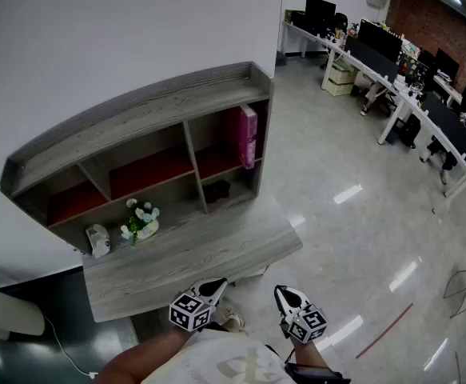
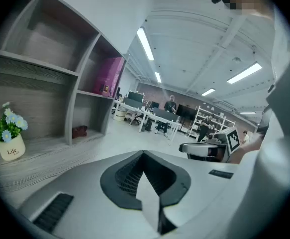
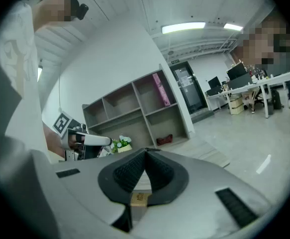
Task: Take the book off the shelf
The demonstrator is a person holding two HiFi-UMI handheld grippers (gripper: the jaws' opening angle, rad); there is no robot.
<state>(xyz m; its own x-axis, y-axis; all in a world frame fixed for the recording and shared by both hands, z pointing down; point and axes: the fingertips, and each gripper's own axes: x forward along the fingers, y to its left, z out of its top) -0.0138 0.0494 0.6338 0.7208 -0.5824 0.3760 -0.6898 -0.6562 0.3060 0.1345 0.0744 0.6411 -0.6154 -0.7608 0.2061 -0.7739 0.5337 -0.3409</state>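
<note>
Jaws of right gripper (image 1: 285, 294) pressed together on nothing, low in the centre of the head view, close to the body. Left gripper (image 1: 213, 285) just beside it, likewise closed and empty. Both well apart from the grey wood-grain shelf unit (image 1: 137, 115), short of its projecting ledge (image 1: 193, 261). Tall pink book (image 1: 248, 137) upright in the upper right compartment, hard by the right wall. Under it, a small dark red object (image 1: 217, 190); further left, a white pot of pale flowers (image 1: 141, 222). Reach apparently not yet begun. Likely troubles: arriving with jaws unopened and shoving the book deeper; pinching only a corner, so letting it swing loose and fall; clipping the wooden divider while withdrawing.
</note>
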